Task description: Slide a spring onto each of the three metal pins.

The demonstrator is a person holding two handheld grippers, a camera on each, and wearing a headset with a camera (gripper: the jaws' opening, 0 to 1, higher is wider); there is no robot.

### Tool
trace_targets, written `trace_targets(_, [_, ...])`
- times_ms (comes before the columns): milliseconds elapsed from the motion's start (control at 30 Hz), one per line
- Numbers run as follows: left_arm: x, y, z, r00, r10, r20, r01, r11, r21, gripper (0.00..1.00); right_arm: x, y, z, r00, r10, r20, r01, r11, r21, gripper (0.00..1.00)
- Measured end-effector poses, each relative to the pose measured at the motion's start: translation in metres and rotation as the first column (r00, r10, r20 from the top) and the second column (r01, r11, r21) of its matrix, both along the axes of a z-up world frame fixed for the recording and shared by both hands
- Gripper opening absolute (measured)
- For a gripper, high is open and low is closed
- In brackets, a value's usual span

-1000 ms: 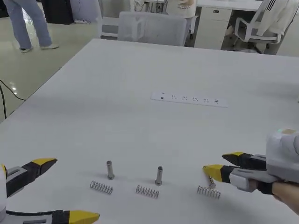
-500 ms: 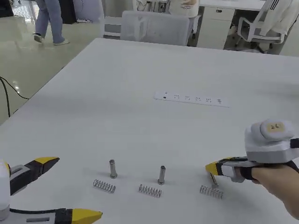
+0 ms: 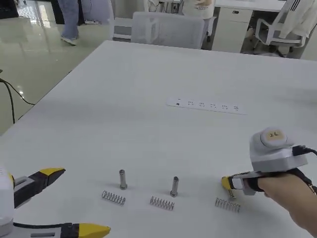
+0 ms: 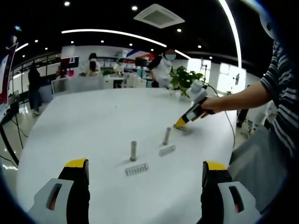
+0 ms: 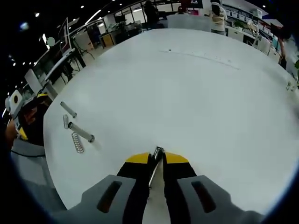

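Pin, rightmost of three, clenched in right tongs; spring just beside. Left tongs released, jaws wide, near left of bench.

A white table is stretching away, with a flat white power strip lying across its middle. A grey mesh chair is standing at its far edge. A person's legs are showing on the glossy floor, where a black cable is trailing.
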State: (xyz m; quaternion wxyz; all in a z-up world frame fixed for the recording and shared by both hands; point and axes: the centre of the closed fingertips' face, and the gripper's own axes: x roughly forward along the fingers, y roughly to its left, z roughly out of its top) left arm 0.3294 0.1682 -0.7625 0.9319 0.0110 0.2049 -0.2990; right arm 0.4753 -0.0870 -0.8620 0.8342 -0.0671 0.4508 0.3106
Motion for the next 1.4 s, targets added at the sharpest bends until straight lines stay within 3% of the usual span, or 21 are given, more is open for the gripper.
trace_targets(200, [0.0, -0.001, 0.0, 1.0, -0.002, -0.002, 0.002, 1.0, 0.0, 0.98, -0.005, 0.0, 0.003, 0.999, 0.04, 0.028, -0.04, 0.999, -0.019, 0.05])
trace_targets(433, [0.0, 0.001, 0.0, 1.0, 0.001, -0.003, -0.001, 1.0, 0.001, 0.98, -0.007, 0.0, 0.019, 0.997, 0.028, 0.068, -0.031, 0.998, 0.05, 0.05])
trace_targets(700, [0.0, -0.003, 0.002, 1.0, -0.005, 0.003, 0.005, 1.0, 0.002, 0.98, -0.011, 0.002, 0.034, 0.992, 0.029, 0.124, -0.04, 0.995, 0.087, 0.05])
trace_targets(1200, [-0.001, -0.005, 0.004, 1.0, -0.01, 0.008, 0.01, 1.0, -0.002, 0.98, -0.014, 0.002, 0.041, 0.98, 0.051, 0.191, -0.066, 0.995, 0.075, 0.05])
trace_targets(1400, [-0.001, -0.006, 0.004, 1.0, -0.009, 0.008, 0.01, 1.0, -0.006, 0.98, -0.023, -0.001, 0.043, 0.976, 0.061, 0.21, -0.077, 0.995, 0.069, 0.05])
